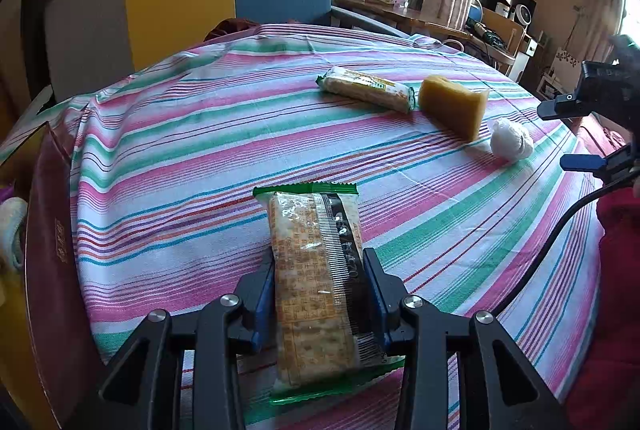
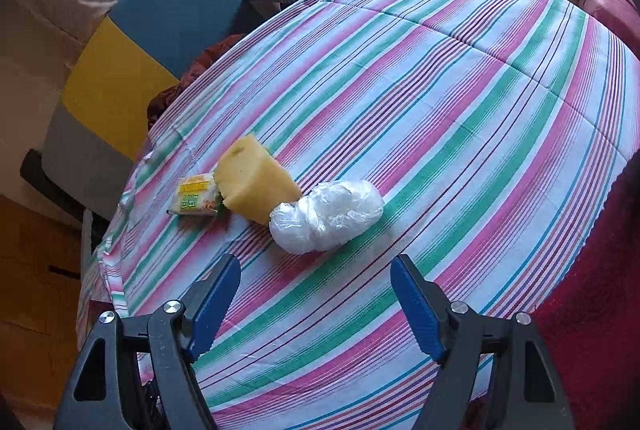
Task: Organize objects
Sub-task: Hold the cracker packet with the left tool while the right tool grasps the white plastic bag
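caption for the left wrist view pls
Left claw shut on a cracker pack above the striped tablecloth.

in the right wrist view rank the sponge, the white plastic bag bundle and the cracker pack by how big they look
1. sponge and white plastic bag bundle: look about alike, so no ranking between them; the bundle also lies nearer the camera.
2. cracker pack: smallest, though partly hidden behind the sponge.

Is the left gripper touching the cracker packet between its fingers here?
Touching. The left wrist view shows the left gripper with both blue pads pressed against the long sides of the cracker packet, no gap on either side.
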The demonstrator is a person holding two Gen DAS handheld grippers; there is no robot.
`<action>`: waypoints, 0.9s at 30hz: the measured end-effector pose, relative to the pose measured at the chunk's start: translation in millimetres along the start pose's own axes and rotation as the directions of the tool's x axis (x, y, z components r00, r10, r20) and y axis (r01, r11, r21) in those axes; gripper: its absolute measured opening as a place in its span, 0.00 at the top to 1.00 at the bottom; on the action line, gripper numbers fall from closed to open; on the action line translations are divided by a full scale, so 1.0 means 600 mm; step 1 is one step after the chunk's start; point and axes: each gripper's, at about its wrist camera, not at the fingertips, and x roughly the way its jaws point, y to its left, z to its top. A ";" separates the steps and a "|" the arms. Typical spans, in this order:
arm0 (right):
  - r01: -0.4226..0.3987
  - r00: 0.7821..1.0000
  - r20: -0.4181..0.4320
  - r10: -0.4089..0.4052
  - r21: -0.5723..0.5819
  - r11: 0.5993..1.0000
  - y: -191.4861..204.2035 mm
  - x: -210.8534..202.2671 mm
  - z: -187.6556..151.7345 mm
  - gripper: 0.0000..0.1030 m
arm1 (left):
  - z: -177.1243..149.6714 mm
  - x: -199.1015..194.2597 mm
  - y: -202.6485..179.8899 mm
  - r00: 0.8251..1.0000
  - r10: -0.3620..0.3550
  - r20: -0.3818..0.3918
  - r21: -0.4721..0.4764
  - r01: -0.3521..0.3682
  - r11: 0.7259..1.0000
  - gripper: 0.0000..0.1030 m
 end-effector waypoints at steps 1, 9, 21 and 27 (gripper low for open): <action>0.018 1.000 -0.002 -0.018 -0.014 1.000 0.003 0.002 0.004 0.23 | 0.000 0.000 0.001 1.000 -0.002 0.001 -0.001 0.002 1.000 0.60; 0.144 0.989 -0.029 -0.148 -0.105 0.984 0.017 0.039 0.034 0.23 | -0.001 0.001 0.004 1.000 -0.015 0.005 -0.006 0.015 1.000 0.60; 0.181 0.980 -0.049 -0.192 -0.171 0.968 0.037 0.088 0.050 0.23 | -0.001 0.004 0.002 1.000 -0.006 0.008 0.005 0.006 1.000 0.59; 0.198 0.975 -0.058 -0.217 -0.233 0.952 0.042 0.093 0.038 0.40 | -0.002 0.004 0.000 1.000 -0.001 0.010 0.010 0.000 1.000 0.59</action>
